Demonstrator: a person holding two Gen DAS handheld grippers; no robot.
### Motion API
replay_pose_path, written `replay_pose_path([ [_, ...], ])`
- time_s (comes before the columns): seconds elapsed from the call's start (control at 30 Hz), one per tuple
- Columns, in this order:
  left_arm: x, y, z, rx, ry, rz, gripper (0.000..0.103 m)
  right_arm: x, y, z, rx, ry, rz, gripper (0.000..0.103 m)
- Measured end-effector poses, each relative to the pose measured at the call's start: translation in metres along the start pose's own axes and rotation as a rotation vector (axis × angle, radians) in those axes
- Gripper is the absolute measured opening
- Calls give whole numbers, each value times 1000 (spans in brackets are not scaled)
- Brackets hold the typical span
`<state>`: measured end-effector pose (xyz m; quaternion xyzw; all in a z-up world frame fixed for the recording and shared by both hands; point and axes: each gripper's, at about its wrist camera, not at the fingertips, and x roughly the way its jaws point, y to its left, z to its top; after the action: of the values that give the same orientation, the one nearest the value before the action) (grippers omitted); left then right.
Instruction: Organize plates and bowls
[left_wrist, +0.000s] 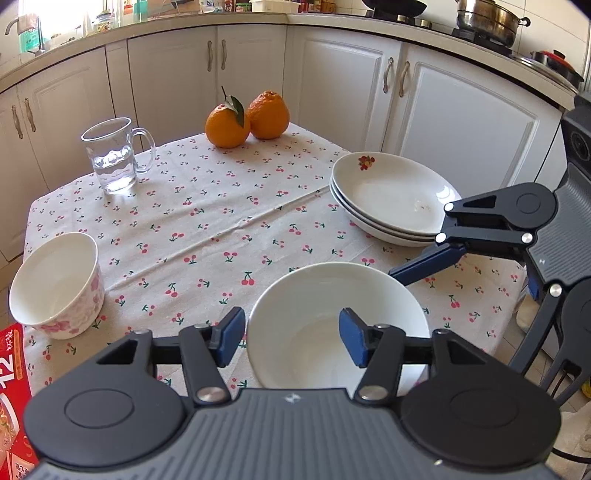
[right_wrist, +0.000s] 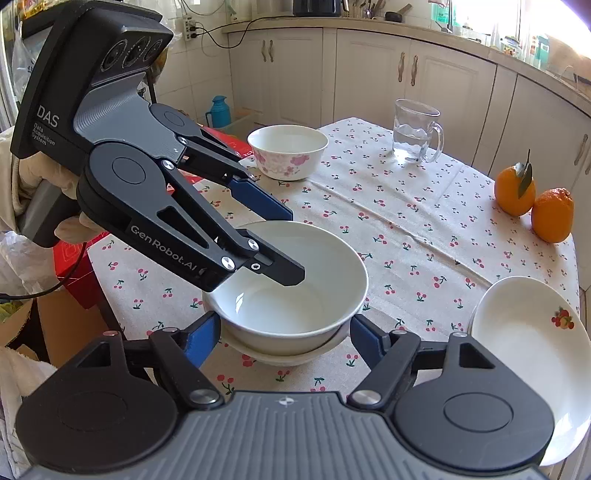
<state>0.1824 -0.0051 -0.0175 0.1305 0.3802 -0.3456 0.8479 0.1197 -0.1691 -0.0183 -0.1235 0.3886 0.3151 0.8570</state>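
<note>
A plain white bowl (left_wrist: 332, 317) (right_wrist: 291, 284) rests nested in a second white bowl (right_wrist: 295, 352) at the table's near edge. My left gripper (left_wrist: 291, 336) (right_wrist: 291, 243) is open, one finger inside the top bowl and one outside its rim. My right gripper (right_wrist: 284, 341) is open, its fingers on either side of the bowls; it shows at the right in the left wrist view (left_wrist: 417, 271). A stack of white plates (left_wrist: 391, 199) (right_wrist: 532, 354) with a flower mark lies to the side. A pink-flowered bowl (left_wrist: 59, 286) (right_wrist: 288, 151) stands apart.
A cherry-print cloth (left_wrist: 221, 229) covers the table. A glass mug of water (left_wrist: 114, 155) (right_wrist: 415, 131) and two oranges (left_wrist: 247, 118) (right_wrist: 533, 201) stand at the far side. A red box (left_wrist: 13, 398) sits at the table's left edge. White cabinets surround.
</note>
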Motion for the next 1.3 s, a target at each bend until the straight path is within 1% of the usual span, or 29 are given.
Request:
replay_pose_path([
  [0.03,-2,0,0,0,-11,15,76,-1,0,0,5,-6,0,91],
  [0.07,-5,1,0,0,-24,30,84,-3,-1,0,10,-14,2,93],
  [0.13,-12,2,-1,1,-45,42,86,-7,-2,0,17,-27,7,95],
  [0.23,-21,6,-2,-14,-62,55,94,-12,-2,2,22,-45,-3,96],
  [0.33,-31,11,-6,-32,-78,64,95,-15,-2,5,23,-55,-11,97],
  [0.4,-38,16,-12,-59,-97,64,100,-16,0,7,15,-57,-19,98],
  [0.5,-48,27,-20,-101,-119,53,101,-16,3,10,5,-58,-27,98],
  [0.63,-60,44,-34,-177,-123,20,102,-16,8,18,-14,-63,-35,99],
  [0.7,-64,51,-41,-207,-128,26,102,-15,10,24,-19,-66,-35,99],
  [0.8,-69,60,-50,-225,-144,55,102,-13,14,35,-32,-65,-36,99],
  [1.0,-66,85,-63,-263,-151,145,102,-4,20,60,-69,-63,-39,99],
  [1.1,-64,98,-67,-280,-158,158,102,4,21,73,-82,-56,-34,99],
  [1.17,-61,104,-67,-281,-162,171,102,11,19,81,-83,-47,-26,99],
  [1.3,-52,112,-66,-252,-166,231,102,28,11,99,-87,-19,-9,99],
])
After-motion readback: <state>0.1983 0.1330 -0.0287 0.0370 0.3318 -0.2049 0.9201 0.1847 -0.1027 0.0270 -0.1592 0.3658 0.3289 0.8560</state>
